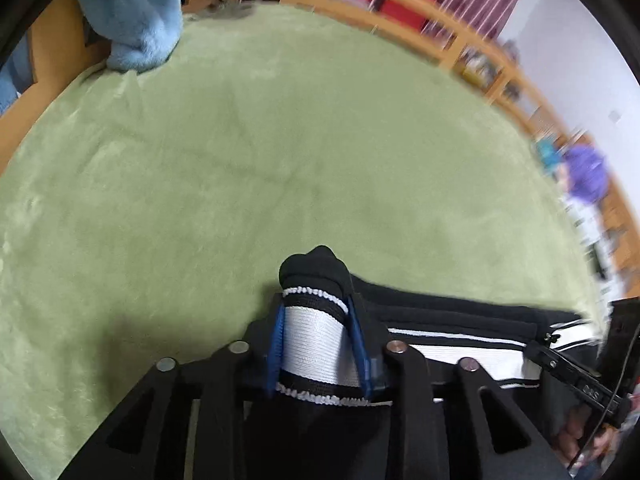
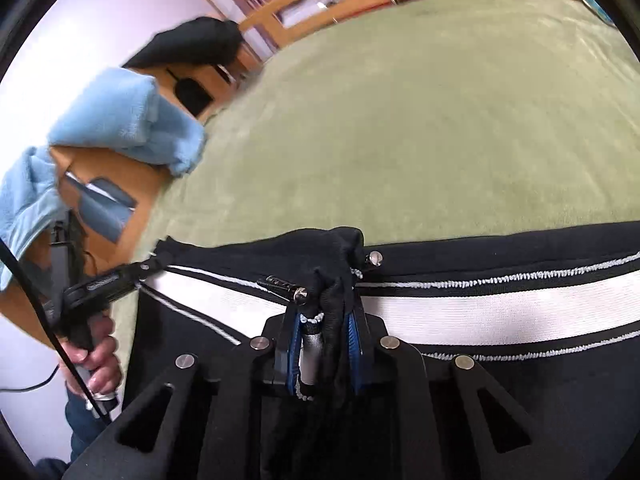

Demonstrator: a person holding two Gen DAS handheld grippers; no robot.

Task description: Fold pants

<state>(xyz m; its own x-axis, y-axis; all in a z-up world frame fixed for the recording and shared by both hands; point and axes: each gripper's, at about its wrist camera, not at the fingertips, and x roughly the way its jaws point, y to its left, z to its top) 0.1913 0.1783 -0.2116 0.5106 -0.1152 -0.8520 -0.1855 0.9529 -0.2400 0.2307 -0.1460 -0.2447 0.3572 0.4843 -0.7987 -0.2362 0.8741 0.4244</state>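
Black pants (image 1: 460, 320) with a broad white side stripe lie along the near edge of a green blanket (image 1: 280, 140). My left gripper (image 1: 316, 308) is shut on a bunched end of them, the striped fabric pinched between its blue pads. In the right wrist view the pants (image 2: 500, 312) stretch across to the right, and my right gripper (image 2: 326, 316) is shut on a gathered black fold with a drawstring tip hanging between the pads. The left gripper (image 2: 104, 280) shows there at the far left, held by a hand (image 2: 100, 360).
A light blue fleece (image 1: 136, 12) hangs over a wooden frame at the blanket's far left corner, also the blue fleece (image 2: 128, 120) in the right view. Wooden rails (image 1: 400, 12) and shelves border the far side. A black item (image 2: 192, 40) rests on the furniture behind.
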